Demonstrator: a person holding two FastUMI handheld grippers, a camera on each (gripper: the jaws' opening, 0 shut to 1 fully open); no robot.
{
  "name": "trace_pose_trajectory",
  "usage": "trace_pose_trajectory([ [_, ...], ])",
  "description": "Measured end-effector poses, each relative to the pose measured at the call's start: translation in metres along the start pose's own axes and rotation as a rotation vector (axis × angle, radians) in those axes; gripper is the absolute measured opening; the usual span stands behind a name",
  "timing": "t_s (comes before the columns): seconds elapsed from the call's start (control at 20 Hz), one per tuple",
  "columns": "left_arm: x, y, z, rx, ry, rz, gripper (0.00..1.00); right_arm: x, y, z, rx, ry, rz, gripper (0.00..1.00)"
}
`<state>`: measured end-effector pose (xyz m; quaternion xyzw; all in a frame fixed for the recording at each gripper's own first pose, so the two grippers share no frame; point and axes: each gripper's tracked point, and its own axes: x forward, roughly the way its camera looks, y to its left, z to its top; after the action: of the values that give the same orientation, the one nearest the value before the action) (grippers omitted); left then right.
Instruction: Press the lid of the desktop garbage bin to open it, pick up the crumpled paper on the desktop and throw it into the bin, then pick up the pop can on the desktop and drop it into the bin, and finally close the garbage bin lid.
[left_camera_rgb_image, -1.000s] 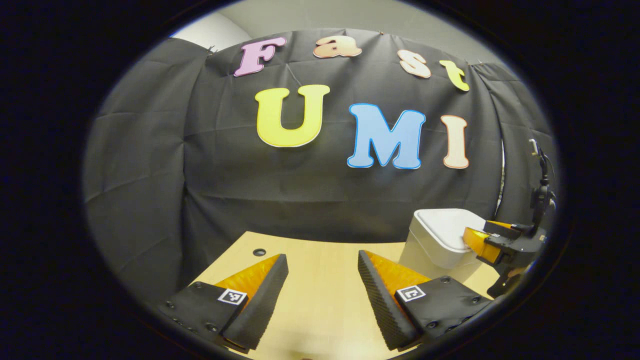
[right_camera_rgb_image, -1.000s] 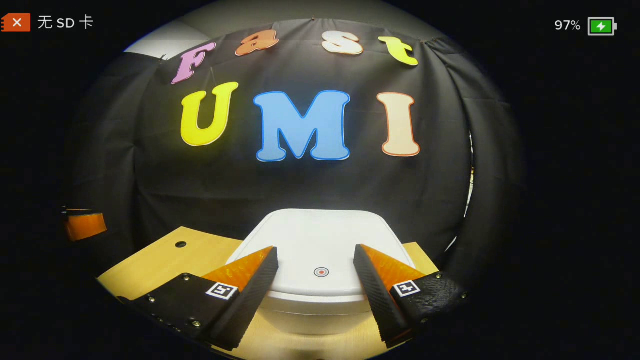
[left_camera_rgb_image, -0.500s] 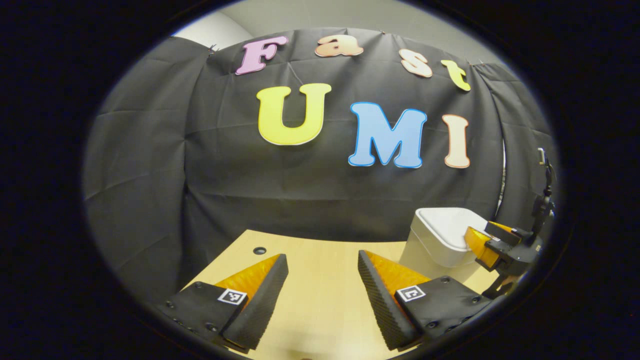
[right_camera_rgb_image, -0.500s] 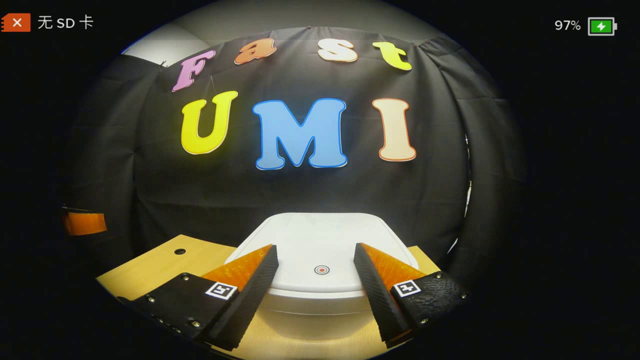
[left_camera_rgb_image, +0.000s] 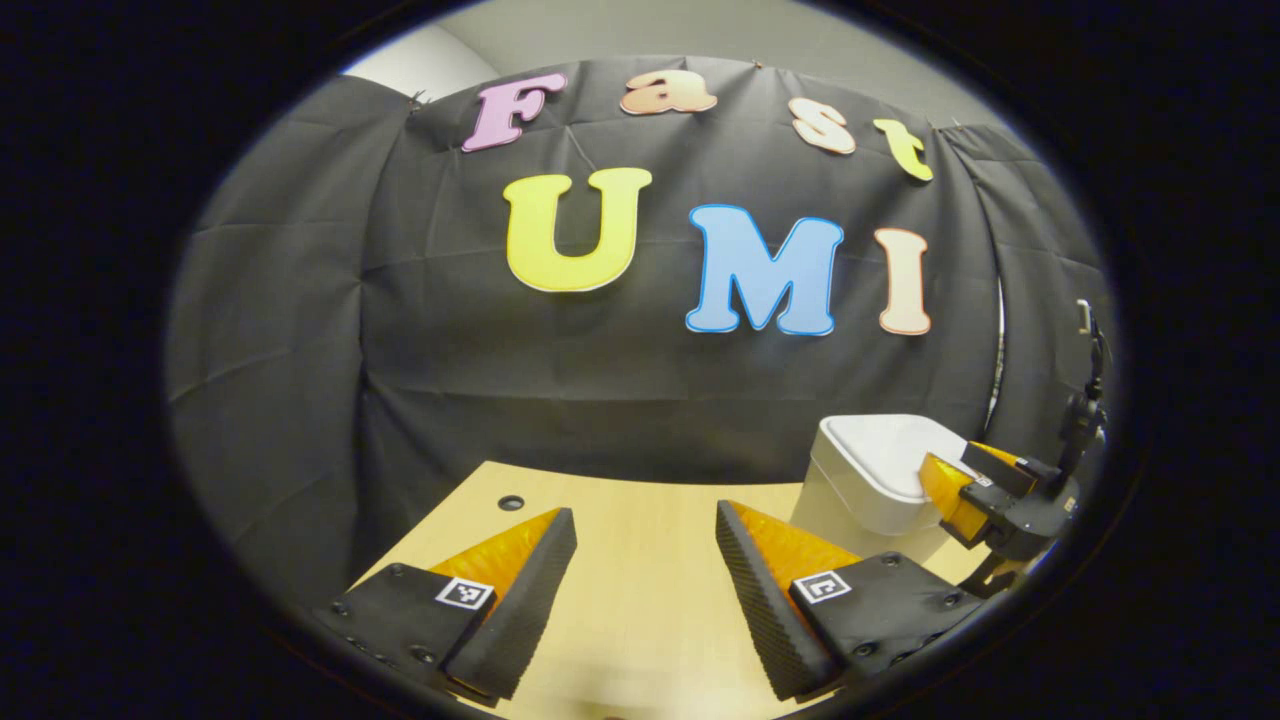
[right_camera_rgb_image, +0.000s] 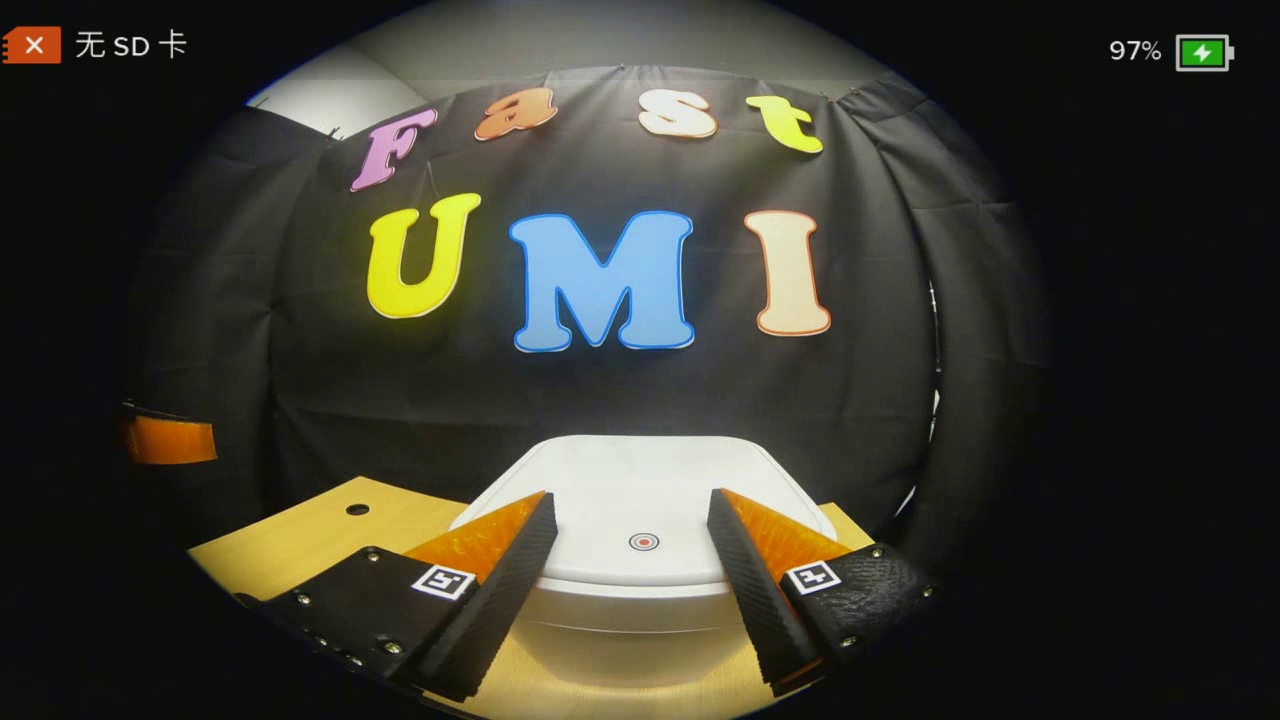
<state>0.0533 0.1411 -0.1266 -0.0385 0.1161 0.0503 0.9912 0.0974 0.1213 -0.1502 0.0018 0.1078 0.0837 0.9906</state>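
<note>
A white desktop garbage bin (right_camera_rgb_image: 640, 610) stands on the light wooden table (right_camera_rgb_image: 330, 530), its lid (right_camera_rgb_image: 640, 490) down, with a small red ring mark (right_camera_rgb_image: 643, 542) near the lid's front edge. My right gripper (right_camera_rgb_image: 632, 505) is open and hovers over the lid's front, one finger on either side of the mark; whether it touches the lid I cannot tell. In the left gripper view the bin (left_camera_rgb_image: 860, 490) sits at the right with the right gripper (left_camera_rgb_image: 975, 490) at its near side. My left gripper (left_camera_rgb_image: 645, 520) is open over bare tabletop (left_camera_rgb_image: 640, 600), holding nothing.
The black cloth wall closes the back and both sides just behind the table. A small round hole (left_camera_rgb_image: 511, 502) sits in the tabletop near its far left edge. A tripod-like stand (left_camera_rgb_image: 1085, 400) rises at the far right. Part of the left gripper (right_camera_rgb_image: 170, 440) juts in at the left.
The right gripper has dipped slightly toward the lid, so the wall sits lower in its view. The left gripper has barely shifted. The lid stays down.
</note>
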Motion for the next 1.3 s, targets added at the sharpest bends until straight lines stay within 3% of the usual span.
trace_pose_trajectory([
  [0.3,-0.002,0.003,0.004,0.001,-0.009,0.0,0.96,0.001,0.0,0.002,-0.006,-0.015,0.005,1.0],
  [0.8,0.006,-0.008,0.028,-0.002,-0.048,-0.03,0.96,0.002,0.004,0.011,-0.011,0.026,0.042,0.96],
  [1.3,0.003,-0.03,0.062,0.008,-0.11,-0.088,0.96,-0.031,0.017,0.086,-0.004,-0.072,0.067,0.96],
])
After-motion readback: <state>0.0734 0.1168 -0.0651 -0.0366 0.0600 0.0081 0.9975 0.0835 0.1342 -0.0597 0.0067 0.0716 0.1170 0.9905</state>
